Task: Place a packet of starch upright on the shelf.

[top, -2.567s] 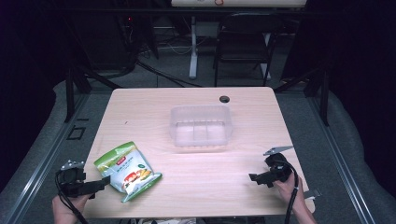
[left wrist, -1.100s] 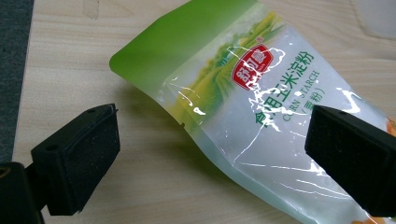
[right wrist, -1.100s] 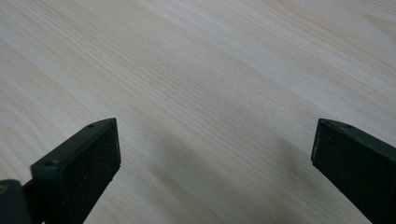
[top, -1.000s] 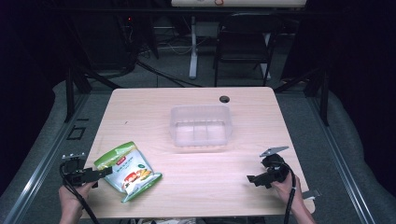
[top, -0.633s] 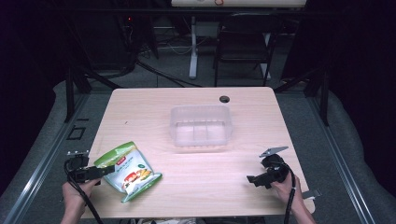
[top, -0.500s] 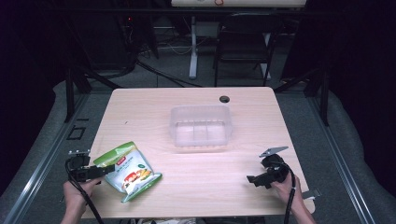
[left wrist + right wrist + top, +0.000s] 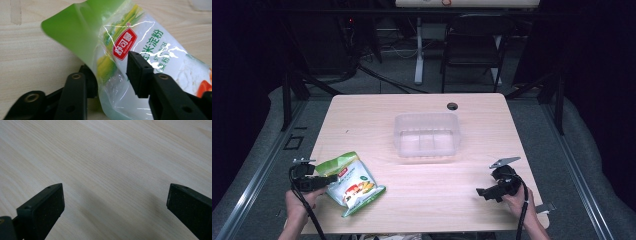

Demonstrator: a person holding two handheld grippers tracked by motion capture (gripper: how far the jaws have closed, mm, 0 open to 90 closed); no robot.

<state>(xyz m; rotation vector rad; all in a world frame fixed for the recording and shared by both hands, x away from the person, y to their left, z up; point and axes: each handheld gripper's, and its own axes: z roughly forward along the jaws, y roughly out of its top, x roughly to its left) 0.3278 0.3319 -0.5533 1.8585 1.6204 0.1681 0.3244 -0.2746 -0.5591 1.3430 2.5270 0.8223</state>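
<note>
Down at the near left corner of the worktop (image 7: 422, 105): left tool (image 7: 328, 178) reaching in from the person's left hand (image 7: 299, 200), jaws just closing in around the edge of a green and white snack bag (image 7: 349, 181). Seen close in the left gripper view: bag (image 7: 130, 57) pinched between the two black jaws, one jaw behind the green fold, the other pressed on the clear printed front just below a red label (image 7: 124, 44) with white characters; film creased and bulging where the pads (image 7: 137, 72) bear on it. Bag otherwise lying on the wood, tilted, its far end pointing toward the near edge of the worktop.

Farther out, near the middle: clear plastic container (image 7: 427, 134), well apart from the bag, with divided compartments visible through its walls. Beyond it, toward the far edge, a small dark round hole (image 7: 452, 106) in the wood.

Over at the near right corner: right tool (image 7: 484, 192) in the right hand (image 7: 519, 200), jaws spread wide with nothing but bare wood grain between them, well apart from both bag and container.
</note>
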